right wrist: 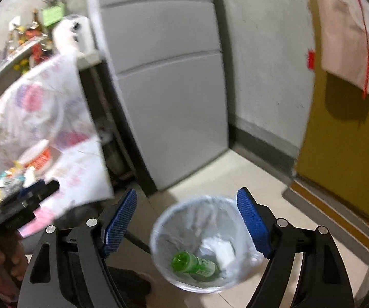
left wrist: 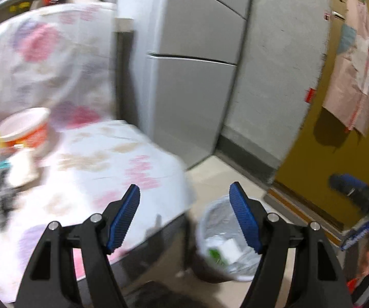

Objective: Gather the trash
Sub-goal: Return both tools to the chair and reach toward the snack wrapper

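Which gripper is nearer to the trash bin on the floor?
Right. The right gripper hangs open directly above the trash bin; the left gripper is open beside it, over the table edge.

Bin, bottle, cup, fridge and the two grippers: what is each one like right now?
Bin: upright, lined, partly filled.
Green bottle: lying inside the bin.
Cup: upright on the table, open top.
Fridge: doors shut.
Left gripper: open, empty.
Right gripper: open, empty, above the bin.
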Demonstrator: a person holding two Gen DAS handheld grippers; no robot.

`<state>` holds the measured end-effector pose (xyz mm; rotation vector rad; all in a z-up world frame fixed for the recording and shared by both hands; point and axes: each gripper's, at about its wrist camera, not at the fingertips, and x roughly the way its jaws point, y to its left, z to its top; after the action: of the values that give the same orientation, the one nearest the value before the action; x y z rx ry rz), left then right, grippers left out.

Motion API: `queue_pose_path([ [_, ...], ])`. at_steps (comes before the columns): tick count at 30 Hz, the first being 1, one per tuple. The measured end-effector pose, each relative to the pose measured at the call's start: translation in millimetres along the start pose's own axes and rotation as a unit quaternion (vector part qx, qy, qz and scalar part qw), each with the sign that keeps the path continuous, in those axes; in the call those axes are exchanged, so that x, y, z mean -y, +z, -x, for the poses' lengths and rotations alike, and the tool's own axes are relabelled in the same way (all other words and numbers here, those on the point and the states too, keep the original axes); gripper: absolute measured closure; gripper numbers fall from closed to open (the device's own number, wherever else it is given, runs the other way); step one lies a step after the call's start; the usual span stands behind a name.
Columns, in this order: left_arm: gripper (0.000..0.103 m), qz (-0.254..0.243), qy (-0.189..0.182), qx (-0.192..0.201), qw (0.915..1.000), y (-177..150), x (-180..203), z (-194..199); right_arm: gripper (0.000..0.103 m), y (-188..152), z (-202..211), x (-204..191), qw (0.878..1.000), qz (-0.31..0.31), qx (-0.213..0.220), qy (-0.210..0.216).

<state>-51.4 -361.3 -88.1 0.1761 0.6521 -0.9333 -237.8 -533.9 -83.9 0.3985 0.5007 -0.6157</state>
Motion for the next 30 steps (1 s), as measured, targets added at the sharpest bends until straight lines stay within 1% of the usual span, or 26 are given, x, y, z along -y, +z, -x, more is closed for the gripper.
queue_pose_path([
  [4,0.032,0.021,0.049,-0.001,0.9986,-6.7,-43.4,38.2,0.03,9.9,10.1,-55.9,0.997,0.037,0.005,0.064],
  [6,0.032,0.034,0.082,-0.007,0.996,-12.6,-66.9,57.9,0.031,11.7,12.2,-91.8,0.993,0.062,0.002,0.104],
  [8,0.031,0.043,0.118,-0.007,0.9921,-20.6,-89.7,78.4,0.033,11.4,14.6,-128.1,0.985,0.092,-0.004,0.146],
  [9,0.031,0.049,0.135,-0.009,0.9896,-24.9,-101.6,88.6,0.036,10.6,14.2,-147.3,0.98,0.108,-0.007,0.165],
  [10,0.031,0.055,0.144,-0.01,0.988,-27.4,-110.0,95.6,0.04,9.5,12.7,-160.5,0.977,0.119,-0.01,0.176],
  [11,0.031,0.065,0.158,-0.013,0.9852,-32.9,-122.8,105.6,0.043,7.4,11.6,-179.0,0.972,0.136,-0.015,0.192],
  [12,0.031,0.075,0.169,-0.015,0.9827,-37.7,-134.1,114.7,0.048,5.8,10.4,-194.4,0.967,0.148,-0.019,0.204],
  [13,0.031,0.082,0.176,-0.015,0.9809,-41.9,-142.9,121.5,0.054,4.2,9.0,-210.3,0.963,0.161,-0.023,0.215],
  [15,0.03,0.101,0.201,-0.016,0.9743,-52.3,-163.8,141.9,0.061,-1.0,6.5,-237.1,0.955,0.183,-0.031,0.23],
  [16,0.028,0.107,0.21,-0.018,0.9716,-55.6,-170.4,147.6,0.062,-3.6,5.0,-248.4,0.953,0.191,-0.034,0.234],
  [18,0.027,0.126,0.232,-0.029,0.9641,-63.2,-190.7,161.2,0.062,-8.2,-0.3,-269.5,0.946,0.204,-0.044,0.247],
  [21,0.027,0.147,0.248,-0.034,0.9569,-76.0,-209.9,177.4,0.061,-16.4,-6.2,-288.5,0.94,0.218,-0.055,0.255],
  [24,0.027,0.164,0.261,-0.035,0.9505,-82.1,-226.9,187.8,0.06,-22.7,-21.7,-303.7,0.935,0.231,-0.074,0.26],
  [26,0.027,0.171,0.268,-0.037,0.9475,-84.2,-234.9,189.0,0.056,-25.1,-34.9,-314.5,0.931,0.239,-0.087,0.263],
  [28,0.027,0.177,0.273,-0.04,0.9448,-82.8,-244.2,186.8,0.049,-25.2,-46.0,-325.4,0.927,0.249,-0.091,0.266],
  [30,0.027,0.179,0.277,-0.043,0.943,-79.1,-251.1,181.8,0.047,-23.9,-55.1,-335.8,0.922,0.258,-0.093,0.274],
])
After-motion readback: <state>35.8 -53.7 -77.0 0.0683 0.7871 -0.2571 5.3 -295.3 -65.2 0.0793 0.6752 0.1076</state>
